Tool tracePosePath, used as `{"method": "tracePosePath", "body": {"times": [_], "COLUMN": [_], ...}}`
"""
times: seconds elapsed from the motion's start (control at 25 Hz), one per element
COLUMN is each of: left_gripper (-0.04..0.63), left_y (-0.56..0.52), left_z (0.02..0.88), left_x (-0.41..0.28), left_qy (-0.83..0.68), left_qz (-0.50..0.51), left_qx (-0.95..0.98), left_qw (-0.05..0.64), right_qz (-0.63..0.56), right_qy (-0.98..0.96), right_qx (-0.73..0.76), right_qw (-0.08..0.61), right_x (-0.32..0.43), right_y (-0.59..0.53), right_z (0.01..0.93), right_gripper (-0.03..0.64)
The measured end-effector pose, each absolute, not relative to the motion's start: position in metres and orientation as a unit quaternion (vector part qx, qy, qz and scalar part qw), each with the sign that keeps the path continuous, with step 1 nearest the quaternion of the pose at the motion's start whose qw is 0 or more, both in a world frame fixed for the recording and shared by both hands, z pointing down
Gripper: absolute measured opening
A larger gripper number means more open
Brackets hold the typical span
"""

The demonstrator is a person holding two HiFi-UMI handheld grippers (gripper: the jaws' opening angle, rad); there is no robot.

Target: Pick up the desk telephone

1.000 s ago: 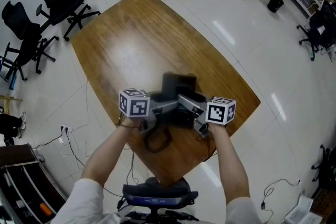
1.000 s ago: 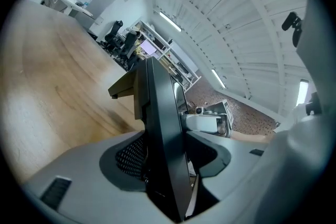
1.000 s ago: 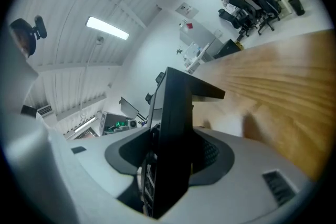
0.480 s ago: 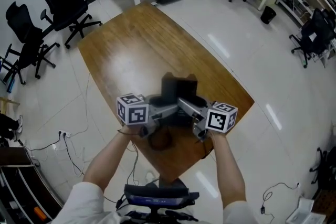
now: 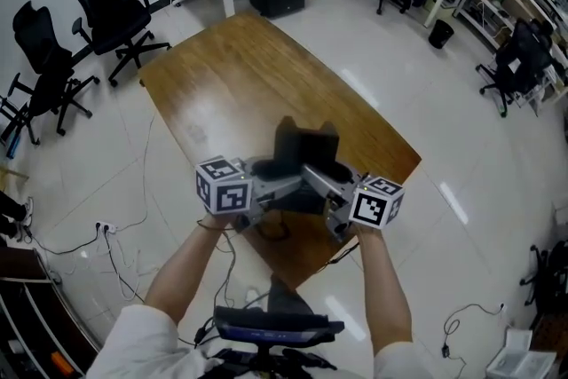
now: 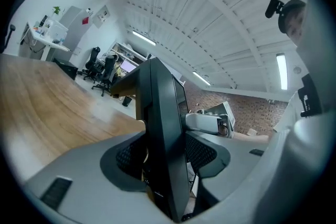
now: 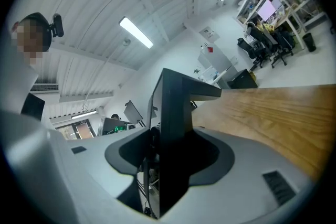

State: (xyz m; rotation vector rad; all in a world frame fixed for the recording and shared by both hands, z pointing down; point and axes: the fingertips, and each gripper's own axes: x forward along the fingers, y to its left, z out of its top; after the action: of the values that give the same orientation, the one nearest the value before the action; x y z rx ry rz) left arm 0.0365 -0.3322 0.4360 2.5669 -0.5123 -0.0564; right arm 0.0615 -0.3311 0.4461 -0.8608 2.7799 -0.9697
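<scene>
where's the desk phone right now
In the head view the desk telephone is at centre, clamped between the left gripper on its left and the right gripper on its right, over the near end of the wooden table.

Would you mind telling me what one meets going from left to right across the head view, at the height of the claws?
left claw → desk telephone → right claw

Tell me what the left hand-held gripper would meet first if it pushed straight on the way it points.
The phone: it is clamped between the left hand-held gripper's jaws. Past it, in that line, seems to be the right hand-held gripper, gripping the phone's far side.
</scene>
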Motion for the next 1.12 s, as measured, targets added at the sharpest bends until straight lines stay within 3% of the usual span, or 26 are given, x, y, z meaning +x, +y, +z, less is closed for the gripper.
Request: {"method": "tracePosePath", "body": {"times": [1.12], "left_gripper": [0.223], "left_y": [-0.183], "left_z": [0.328], "left_x": [-0.005], "left_qy": [-0.159], "left_qz": [-0.07], "left_qx": [0.979], "left_qw": [0.111], "right_qz": [-0.15], "right_qy": [0.937], "right_qx": [-0.308], "right_qw": [0.064], "right_x": [0.018], "right_y": [-0.186], "right_z": [0.334], "right_gripper": [0.235]}}
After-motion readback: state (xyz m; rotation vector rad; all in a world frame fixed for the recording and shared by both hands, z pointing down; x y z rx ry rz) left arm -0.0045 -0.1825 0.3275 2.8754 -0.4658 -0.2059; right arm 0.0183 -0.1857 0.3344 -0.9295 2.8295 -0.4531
